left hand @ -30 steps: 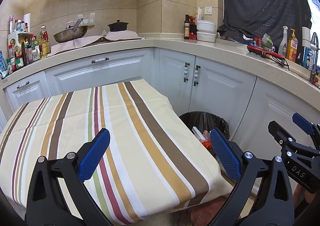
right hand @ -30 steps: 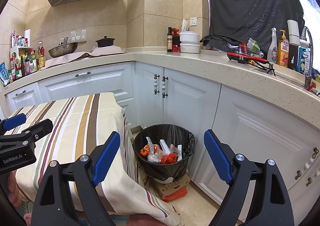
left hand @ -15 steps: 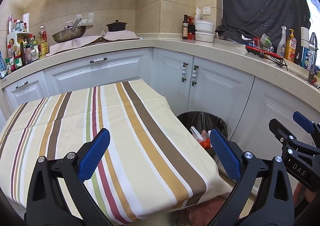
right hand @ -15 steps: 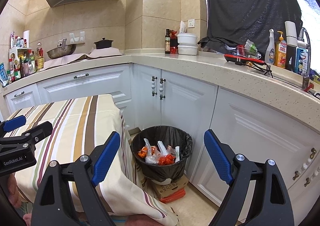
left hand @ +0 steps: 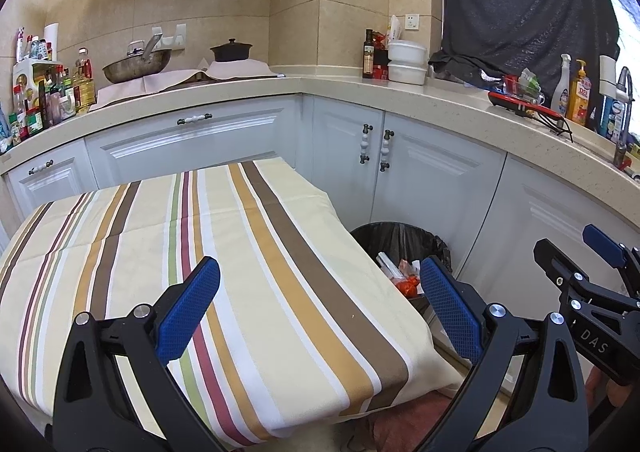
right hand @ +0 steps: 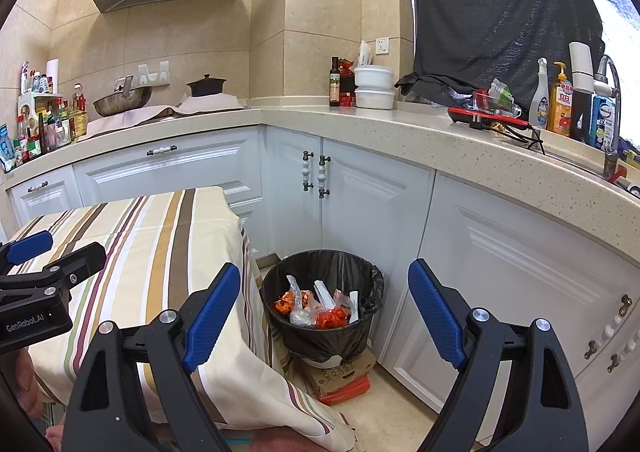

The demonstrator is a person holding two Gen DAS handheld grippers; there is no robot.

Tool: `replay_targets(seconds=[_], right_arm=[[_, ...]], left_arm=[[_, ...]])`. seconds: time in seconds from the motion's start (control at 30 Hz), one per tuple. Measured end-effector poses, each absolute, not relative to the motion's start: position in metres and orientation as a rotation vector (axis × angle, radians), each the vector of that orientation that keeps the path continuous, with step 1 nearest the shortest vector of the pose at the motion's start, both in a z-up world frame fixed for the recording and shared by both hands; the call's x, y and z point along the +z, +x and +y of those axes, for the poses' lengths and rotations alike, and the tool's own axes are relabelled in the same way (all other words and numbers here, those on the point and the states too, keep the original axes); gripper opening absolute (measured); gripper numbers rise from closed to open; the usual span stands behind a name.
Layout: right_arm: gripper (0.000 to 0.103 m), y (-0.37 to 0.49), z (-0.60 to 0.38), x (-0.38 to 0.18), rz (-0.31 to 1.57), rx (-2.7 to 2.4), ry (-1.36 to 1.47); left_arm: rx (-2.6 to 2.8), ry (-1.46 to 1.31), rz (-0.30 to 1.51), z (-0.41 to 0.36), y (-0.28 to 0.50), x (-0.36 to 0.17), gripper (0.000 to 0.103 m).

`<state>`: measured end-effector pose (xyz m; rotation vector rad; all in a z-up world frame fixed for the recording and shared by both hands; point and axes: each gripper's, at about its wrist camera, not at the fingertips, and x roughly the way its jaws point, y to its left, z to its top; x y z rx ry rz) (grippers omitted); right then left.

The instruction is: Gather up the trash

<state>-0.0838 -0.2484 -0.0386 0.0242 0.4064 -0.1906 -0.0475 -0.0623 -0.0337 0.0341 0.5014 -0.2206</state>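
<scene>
Fingers (left hand: pixel 200 304) of your left gripper (left hand: pixel 316 308) are spread wide with nothing between them, hovering over the striped cloth (left hand: pixel 224 252) on the desk. Your right gripper (right hand: pixel 324 308) is just as wide apart and equally empty, held beside the desk's edge.

Take the bin (right hand: pixel 322 272) as your landmark. It stands on the floor, tucked between the desk's hanging cloth and the white cabinets (right hand: pixel 480 252). From your right gripper it lies straight ahead and below, framed between the two blue pads. From your left gripper it sits ahead and to the right, half hidden behind the desk's far corner. So your right hand is clearly the nearer one.

The trash (right hand: pixel 316 304) already rests inside the bin: orange scraps, clear wrappers and a few white strips, piled on the black liner. No loose trash shows on the cloth. It looks as though the collecting is largely done, or that anything left lies outside both views. A flattened box (right hand: pixel 340 372) sits under the bin on the floor.
</scene>
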Motion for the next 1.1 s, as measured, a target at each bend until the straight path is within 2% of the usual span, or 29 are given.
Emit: replay_targets(seconds=[1.1], right_arm=[[0.083, -0.0841, -0.2495, -0.0394, 0.407, -0.190, 0.023]], left_arm=[[-0.237, 0.034, 0.486, -0.0632, -0.0529, -0.0336, 0.098]])
